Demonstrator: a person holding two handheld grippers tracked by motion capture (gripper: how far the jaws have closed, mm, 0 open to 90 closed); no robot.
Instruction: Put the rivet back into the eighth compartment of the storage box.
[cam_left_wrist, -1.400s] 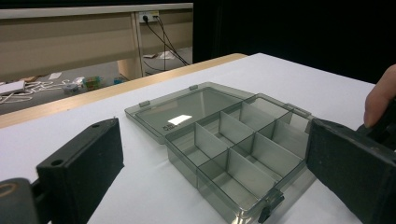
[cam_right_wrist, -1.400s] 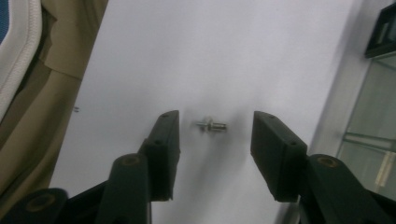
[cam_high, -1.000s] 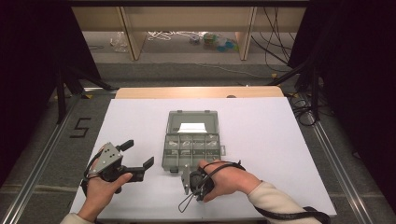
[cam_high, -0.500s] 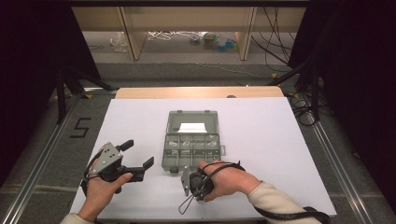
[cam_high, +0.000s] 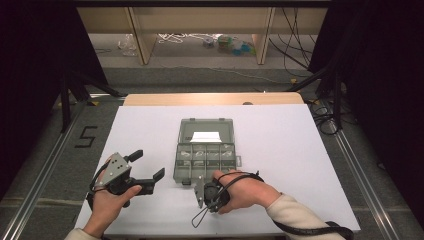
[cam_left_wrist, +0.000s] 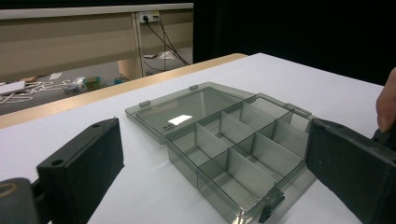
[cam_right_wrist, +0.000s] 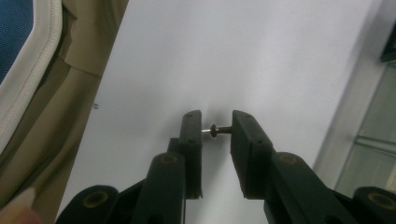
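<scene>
A smoky clear compartment box (cam_high: 206, 159) lies open in the middle of the white table, its lid (cam_high: 207, 131) flat toward the far side. My left gripper (cam_high: 146, 165) is held open to the left of the box; in the left gripper view its jaws (cam_left_wrist: 212, 140) frame the empty compartments (cam_left_wrist: 233, 149). At the box's near edge, my right gripper (cam_high: 206, 196) points down at the table. In the right gripper view it (cam_right_wrist: 217, 122) is shut on a small screw (cam_right_wrist: 213, 131), pinched end to end just above the white surface.
The white sheet (cam_high: 300, 150) covers the table, with a wooden strip (cam_high: 210, 98) at the far edge. A corner of the box (cam_right_wrist: 373, 126) sits to the right of the right gripper's jaws, and the person's clothing (cam_right_wrist: 42, 93) shows to their left.
</scene>
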